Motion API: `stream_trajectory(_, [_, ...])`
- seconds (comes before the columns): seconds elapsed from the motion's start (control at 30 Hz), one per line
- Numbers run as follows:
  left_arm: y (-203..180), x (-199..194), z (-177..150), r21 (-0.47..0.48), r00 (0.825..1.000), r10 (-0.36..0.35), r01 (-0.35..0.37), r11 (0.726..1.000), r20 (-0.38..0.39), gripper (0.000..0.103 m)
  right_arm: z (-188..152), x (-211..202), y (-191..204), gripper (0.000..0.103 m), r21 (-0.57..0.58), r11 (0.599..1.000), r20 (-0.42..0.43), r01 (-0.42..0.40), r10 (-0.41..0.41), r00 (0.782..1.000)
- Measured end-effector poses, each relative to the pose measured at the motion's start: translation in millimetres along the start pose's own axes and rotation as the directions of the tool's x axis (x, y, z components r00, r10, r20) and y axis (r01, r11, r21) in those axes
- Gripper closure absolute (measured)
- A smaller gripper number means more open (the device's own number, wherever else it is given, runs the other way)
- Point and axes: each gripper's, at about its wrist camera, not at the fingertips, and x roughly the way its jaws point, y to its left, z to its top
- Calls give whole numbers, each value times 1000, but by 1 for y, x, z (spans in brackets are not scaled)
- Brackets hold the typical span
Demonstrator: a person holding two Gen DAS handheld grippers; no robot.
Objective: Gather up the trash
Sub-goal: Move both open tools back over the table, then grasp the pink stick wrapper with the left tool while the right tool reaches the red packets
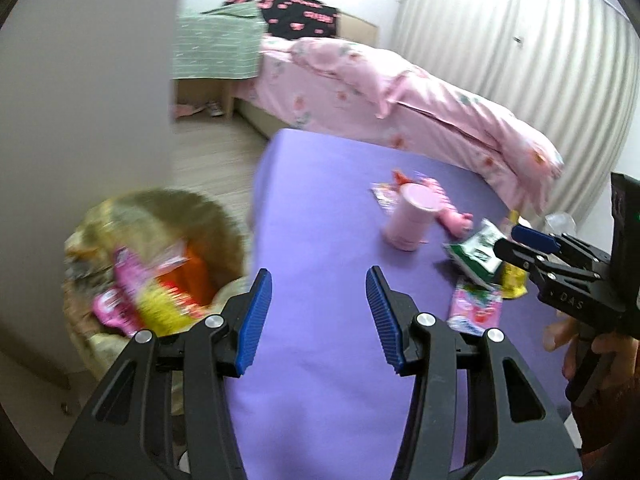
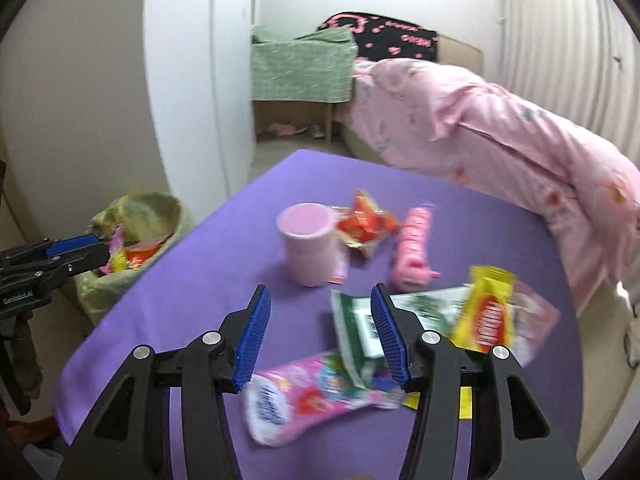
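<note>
Snack wrappers lie on a purple table [image 2: 208,280]: a pink and white packet [image 2: 312,396], a green and white packet [image 2: 424,312], a yellow packet [image 2: 488,316], a red wrapper [image 2: 366,226]. My right gripper [image 2: 320,332] is open above the pink and white packet and the green packet. My left gripper [image 1: 320,316] is open and empty over the table's left edge, beside a lined trash bin [image 1: 120,280] that holds wrappers. In the left wrist view the right gripper [image 1: 520,248] is near the green packet [image 1: 476,256].
A pink cup [image 2: 310,248] stands mid-table with a pink toy [image 2: 414,248] beside it. A bed with pink bedding [image 2: 500,140] runs along the table's far right. The bin [image 2: 132,240] stands on the floor left of the table, by a white wall.
</note>
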Motion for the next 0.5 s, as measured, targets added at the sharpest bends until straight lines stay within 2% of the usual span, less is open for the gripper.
stream_trajectory(0.3, [-53, 35, 4, 125, 995, -96, 98, 987, -25, 56, -20, -22, -61, 54, 113, 991, 48, 67, -72, 996])
stream_trajectory(0.5, [-71, 57, 15, 174, 988, -149, 153, 973, -33, 56, -35, -29, -94, 43, 164, 985, 60, 58, -69, 996])
